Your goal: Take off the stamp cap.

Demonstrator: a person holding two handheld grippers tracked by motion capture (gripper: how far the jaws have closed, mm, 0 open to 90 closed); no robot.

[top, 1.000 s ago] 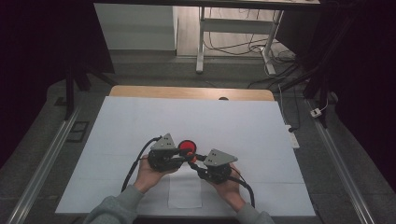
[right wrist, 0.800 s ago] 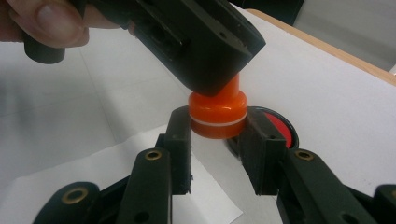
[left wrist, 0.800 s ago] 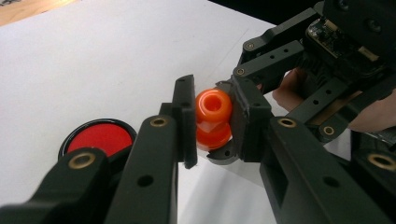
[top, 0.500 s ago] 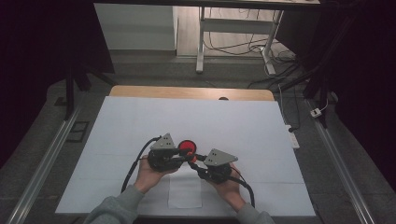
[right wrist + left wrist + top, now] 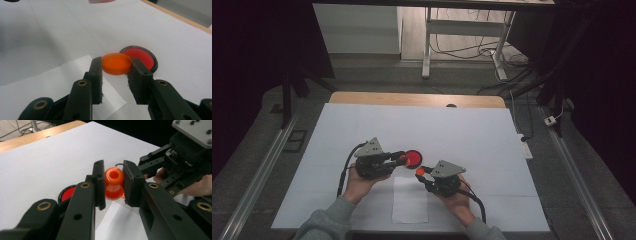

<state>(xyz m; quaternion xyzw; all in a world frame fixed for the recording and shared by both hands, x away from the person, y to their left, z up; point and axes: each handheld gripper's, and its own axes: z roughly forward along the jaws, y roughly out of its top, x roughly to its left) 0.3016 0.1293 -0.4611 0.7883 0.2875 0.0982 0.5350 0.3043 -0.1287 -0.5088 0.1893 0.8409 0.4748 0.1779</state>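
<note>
— Orange bottle sits clamped in the left gripper, mouth open toward us. See the cap?

— Yes, the right gripper has its fingers clenched on it, just above the white sheet. Bottle and cap hang apart, side by side over the desk.

— So the cap lies to the right of the bottle's neck, and that neck points along the desk, I'd judge.

— A red disc lies flat just beyond both. Dark room all round.
</note>
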